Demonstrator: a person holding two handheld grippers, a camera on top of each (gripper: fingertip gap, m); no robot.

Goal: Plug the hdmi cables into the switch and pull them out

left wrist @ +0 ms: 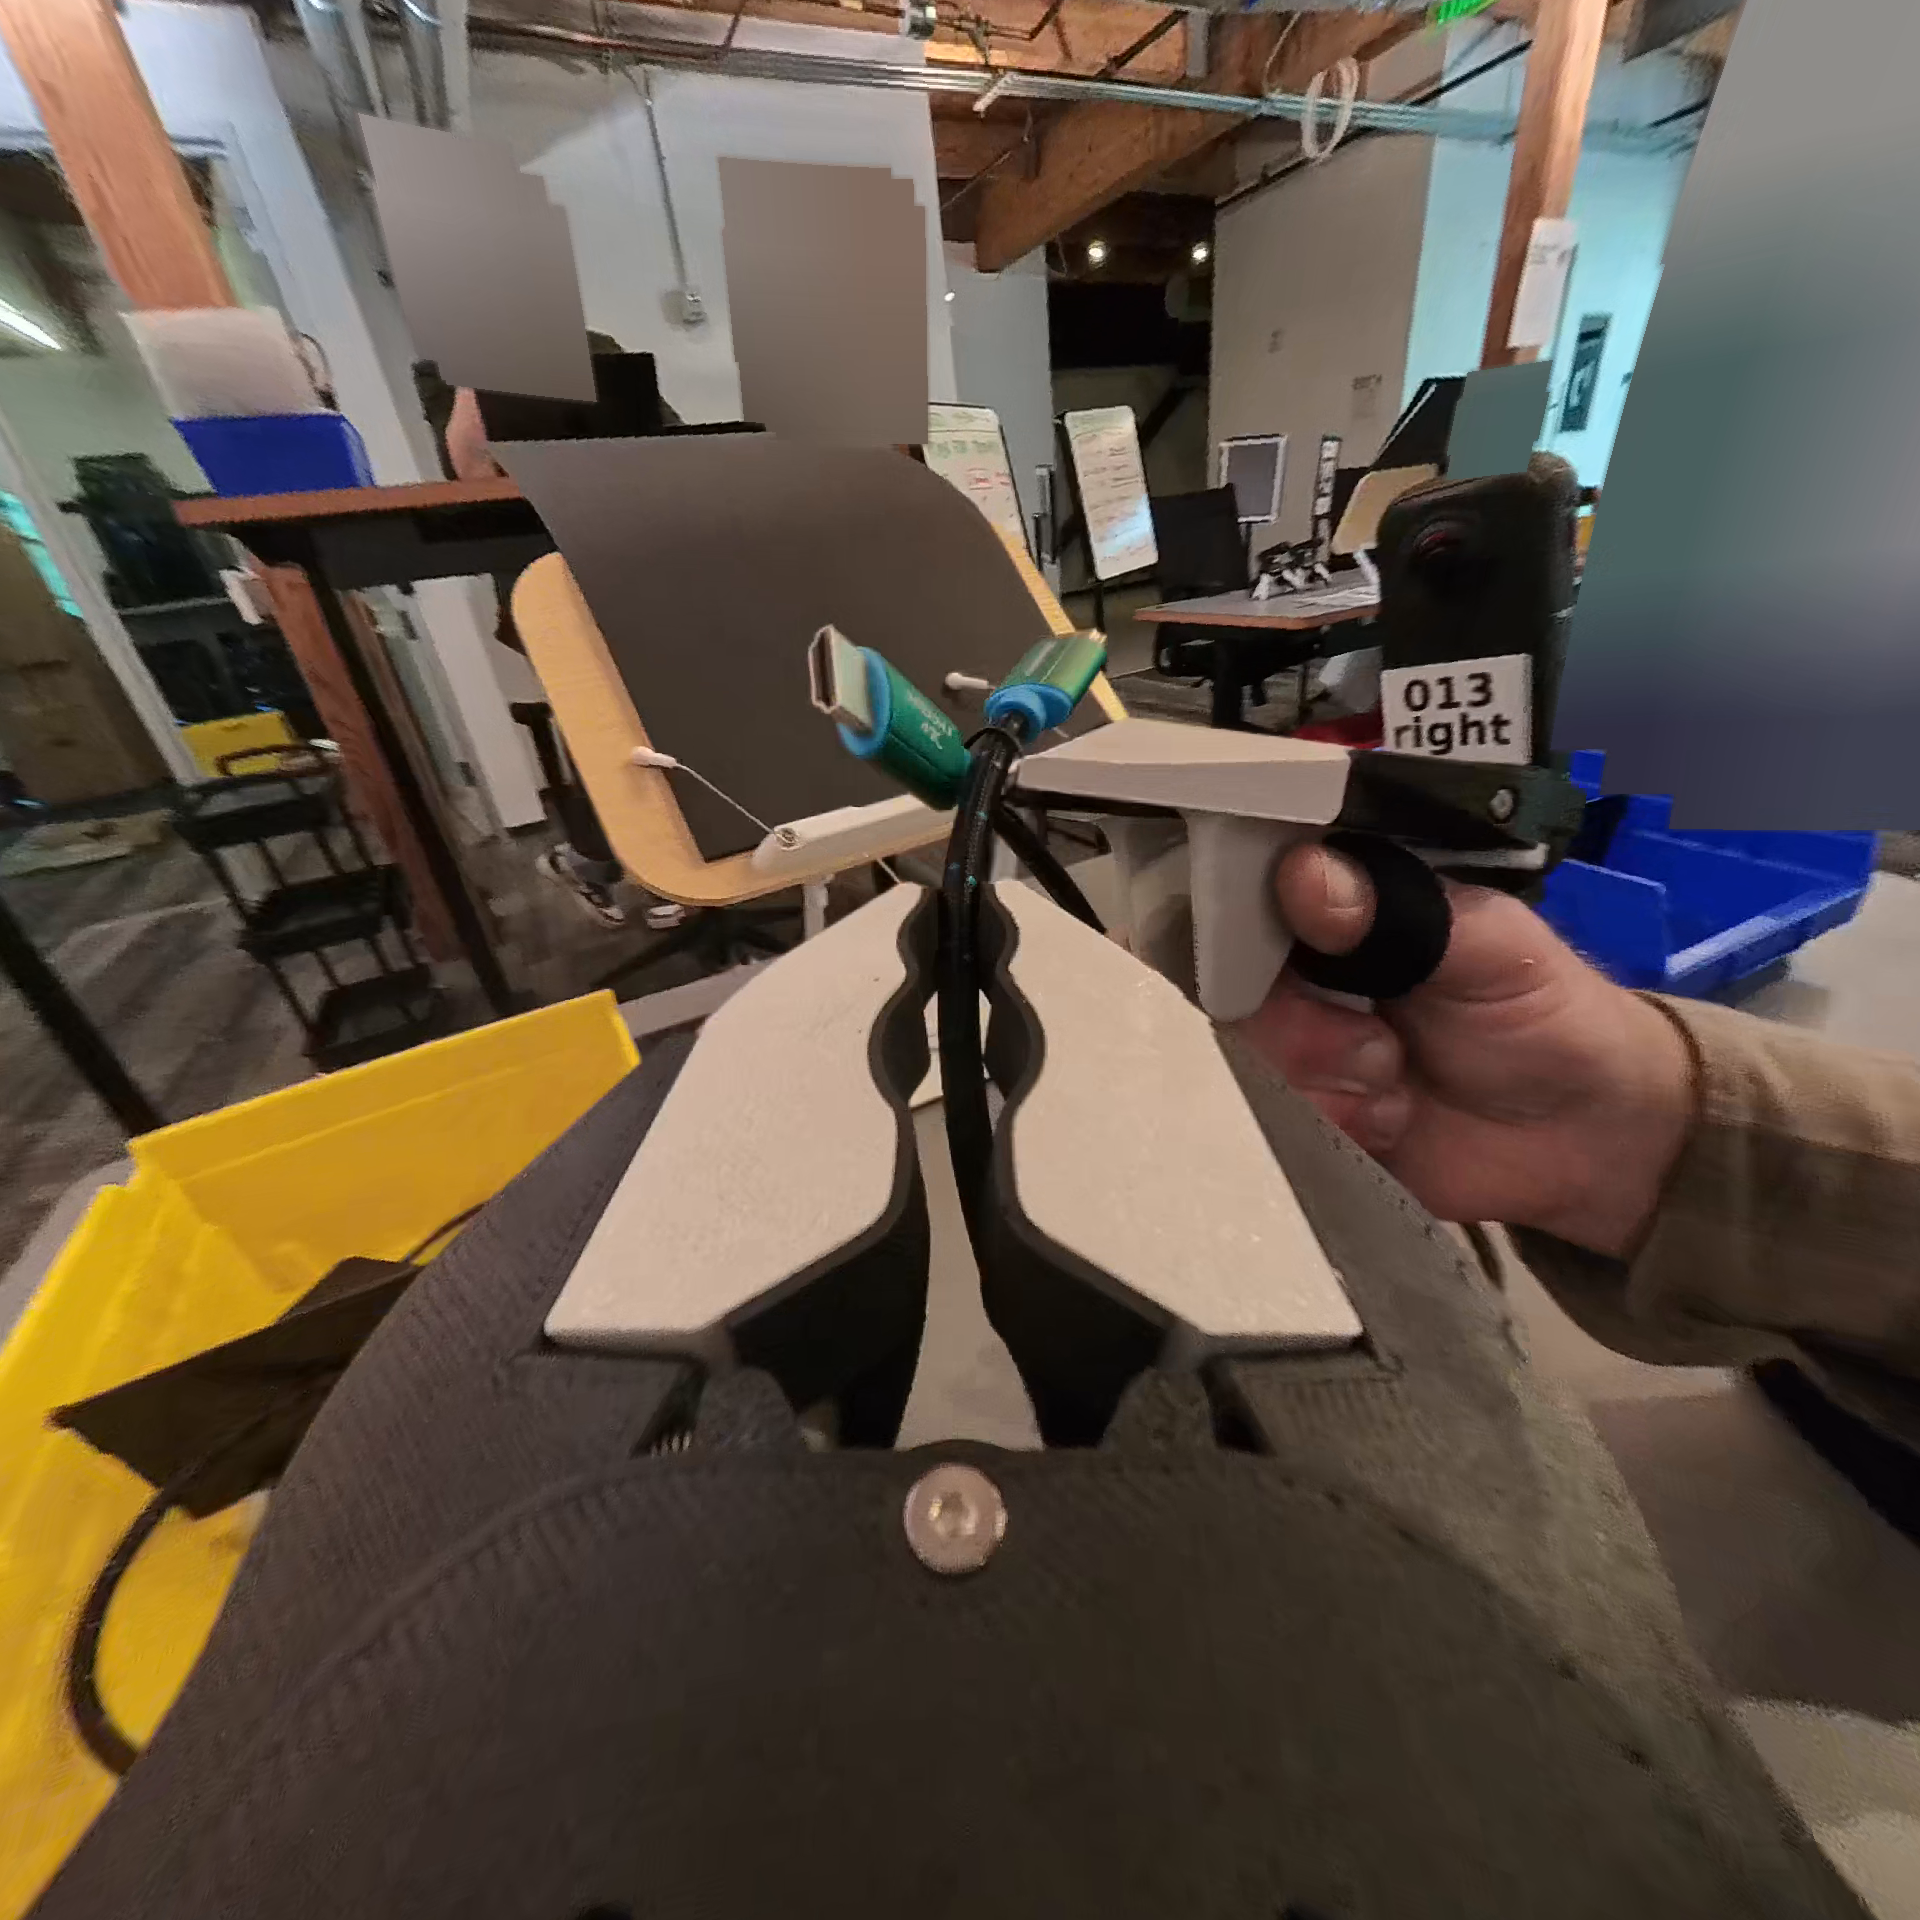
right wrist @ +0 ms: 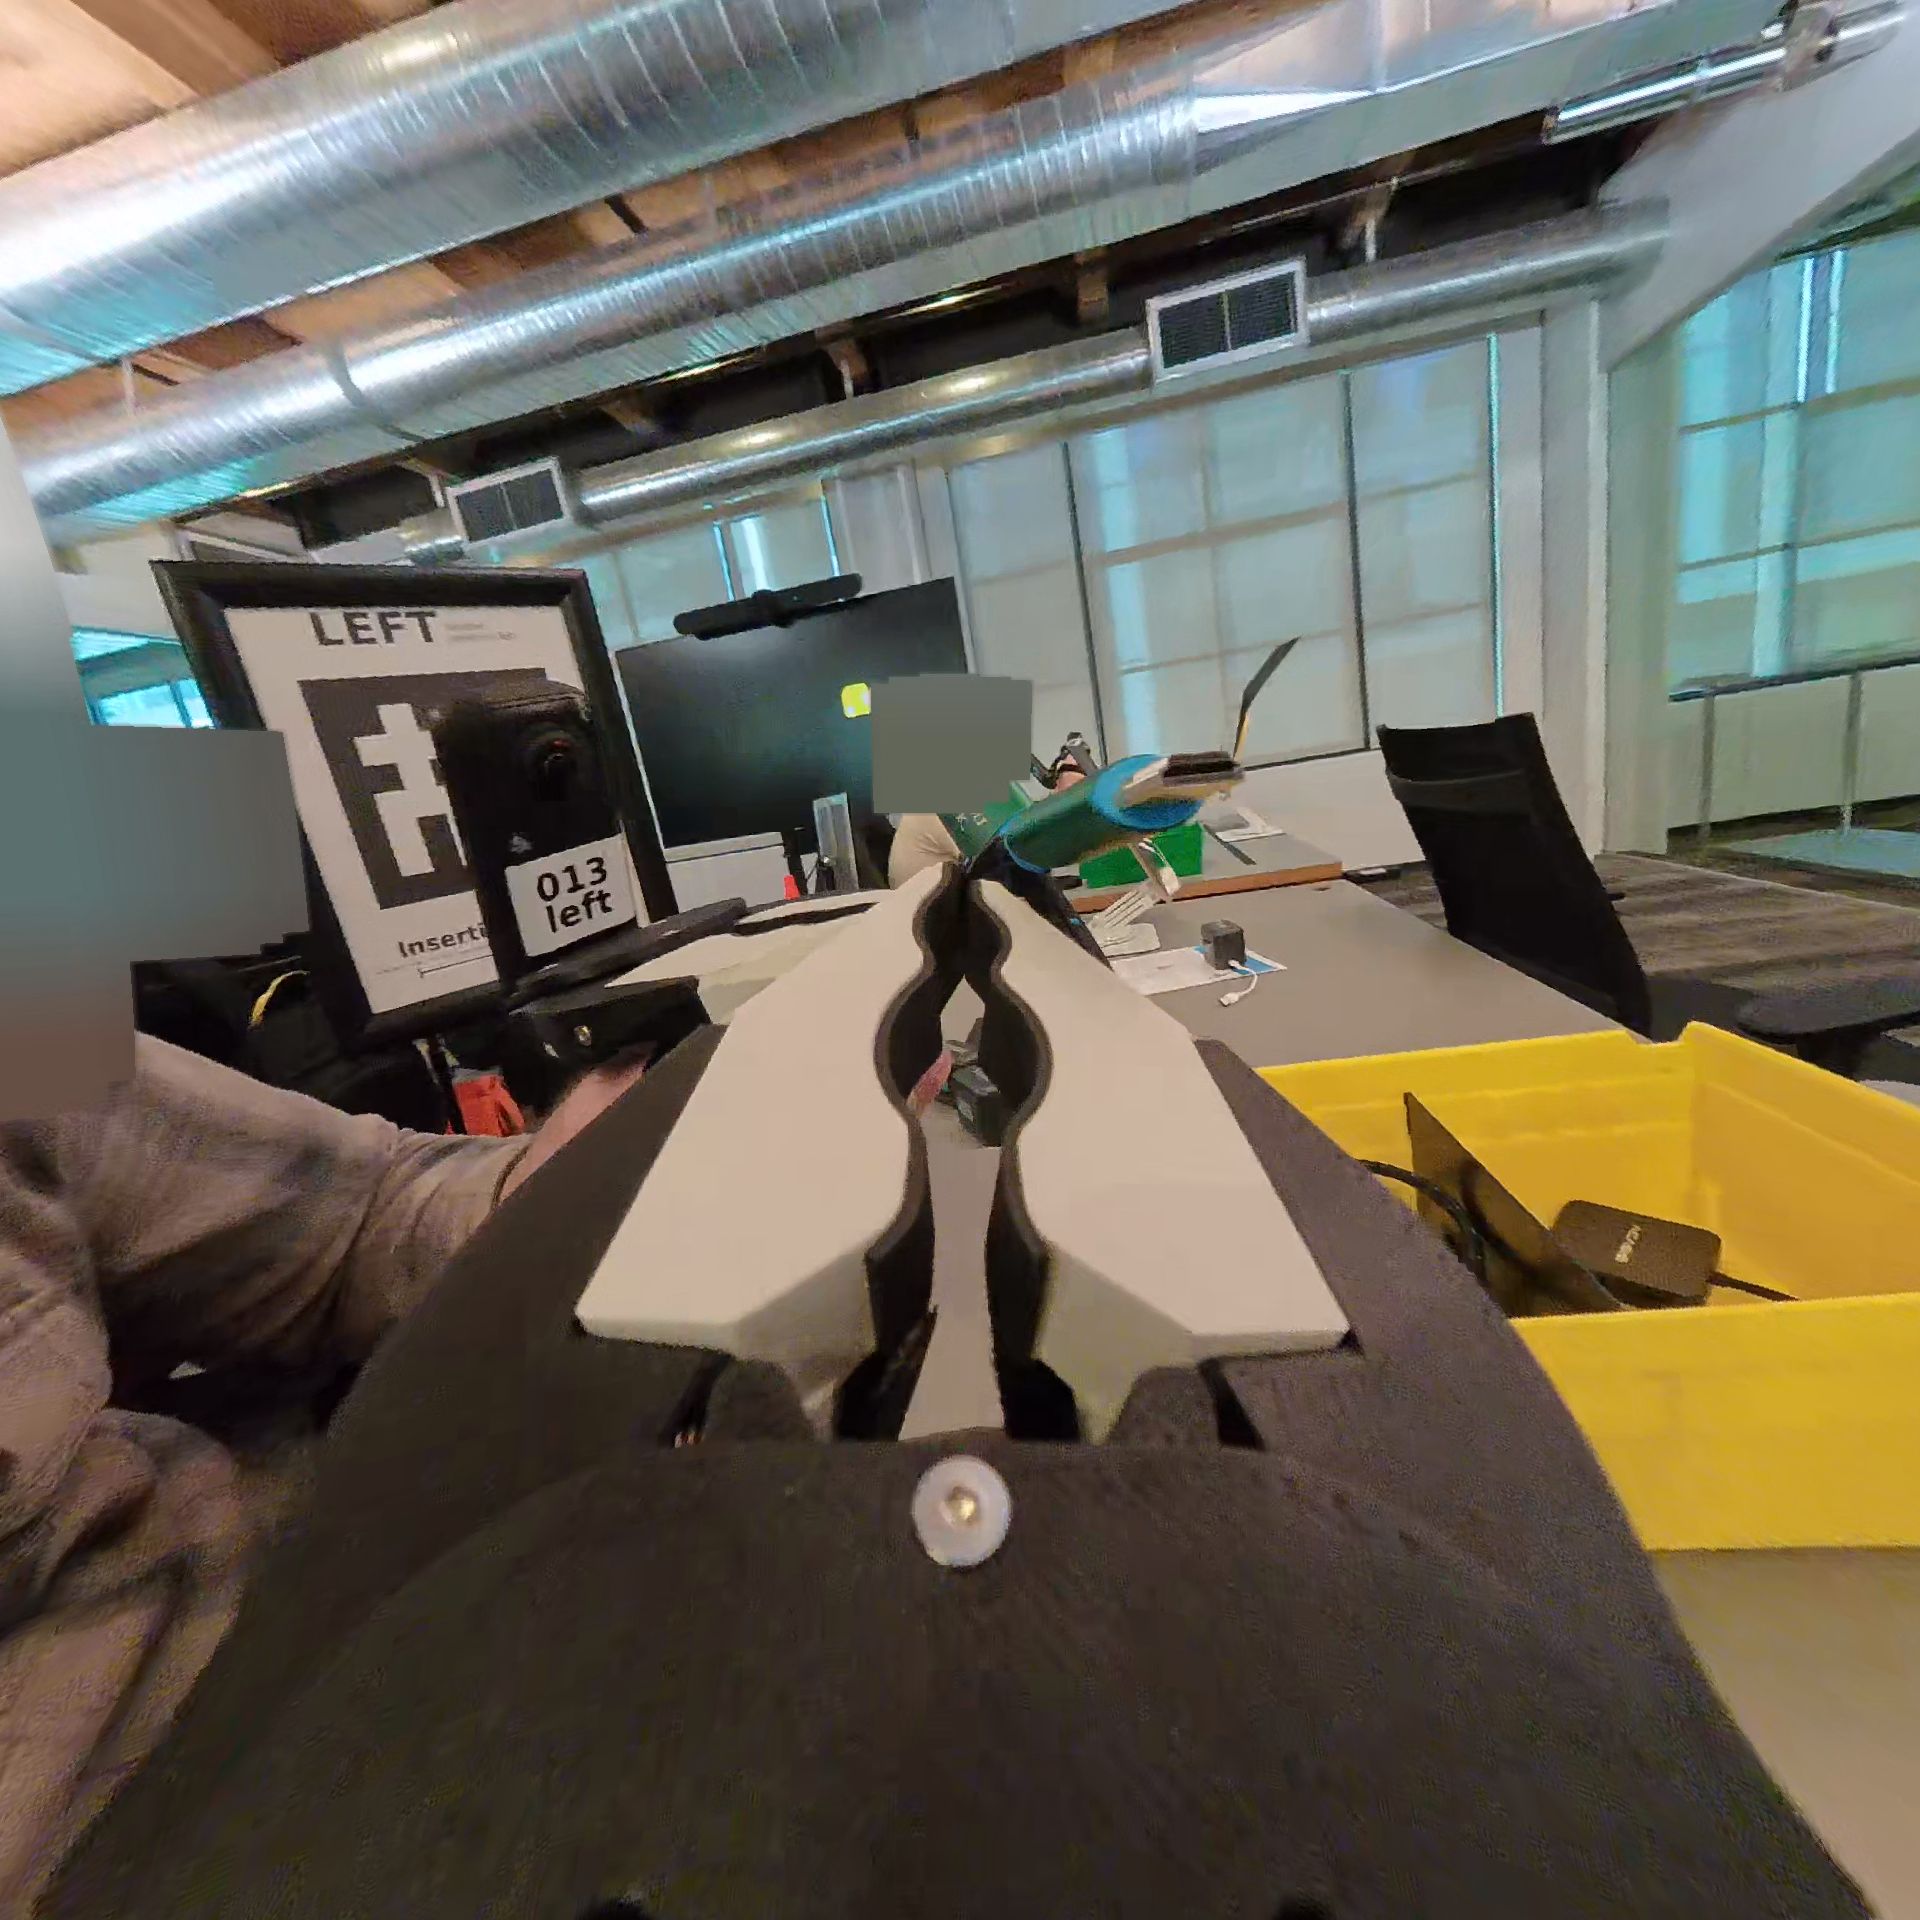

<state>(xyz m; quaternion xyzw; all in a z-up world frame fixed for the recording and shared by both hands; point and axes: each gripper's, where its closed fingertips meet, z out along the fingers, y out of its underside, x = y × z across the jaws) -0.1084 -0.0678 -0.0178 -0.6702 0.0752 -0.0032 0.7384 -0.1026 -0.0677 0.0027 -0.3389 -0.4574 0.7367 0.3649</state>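
Note:
Two HDMI plugs with green bodies and blue collars stand in the air in the left wrist view: one (left wrist: 883, 717) left, one (left wrist: 1044, 675) right. My left gripper (left wrist: 964, 899) is shut on a black braided cable (left wrist: 961, 1039) that runs up between its fingers to the plugs. My right gripper (left wrist: 1023, 777) comes in from the right and meets the cable just under the right plug's collar. In the right wrist view it (right wrist: 961, 878) is shut on the cable, with a green plug (right wrist: 1101, 810) sticking out past its tips. A small black switch (right wrist: 1636, 1257) lies in a yellow bin (right wrist: 1662, 1392).
The yellow bin (left wrist: 343, 1143) sits low at the left, with a black divider (left wrist: 239, 1382) and a cable in it. A blue bin (left wrist: 1704, 904) is behind the hand (left wrist: 1455, 1060) holding the right gripper. A chair (left wrist: 748, 623) stands ahead. A grey table (right wrist: 1351, 966) stretches beyond. Left and right tips are no more than a few centimetres apart.

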